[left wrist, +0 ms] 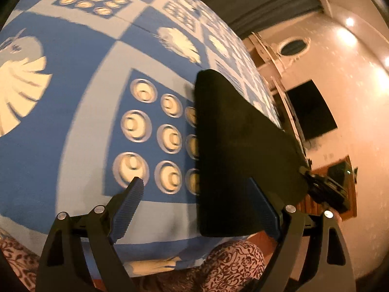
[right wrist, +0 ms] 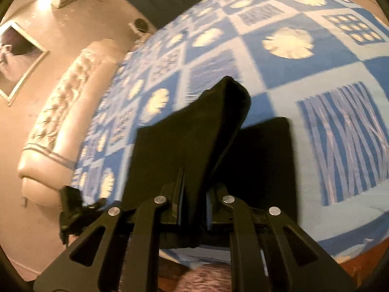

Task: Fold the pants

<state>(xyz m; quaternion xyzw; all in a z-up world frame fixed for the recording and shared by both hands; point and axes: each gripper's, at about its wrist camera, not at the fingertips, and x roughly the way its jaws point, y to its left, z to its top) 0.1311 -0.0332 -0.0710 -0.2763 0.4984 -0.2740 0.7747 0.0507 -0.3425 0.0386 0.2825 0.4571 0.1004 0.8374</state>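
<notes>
The black pants (left wrist: 243, 150) lie folded on the blue patterned bedspread (left wrist: 85, 56). My left gripper (left wrist: 197, 209) is open, its right finger (left wrist: 265, 214) against the pants' near edge, its left finger (left wrist: 126, 209) over bare bedspread. In the right wrist view my right gripper (right wrist: 194, 209) is shut on a raised fold of the pants (right wrist: 194, 131); a flat folded part (right wrist: 267, 146) lies behind on the bedspread (right wrist: 279, 77). The other gripper (right wrist: 73, 209) shows at the left.
A cream tufted headboard (right wrist: 60, 121) runs along the bed's left side. A framed picture (right wrist: 17, 56) hangs on the wall. A dark screen (left wrist: 311, 109) and wooden furniture (left wrist: 340, 189) stand beyond the bed. The person's patterned trousers (left wrist: 233, 262) are at the near edge.
</notes>
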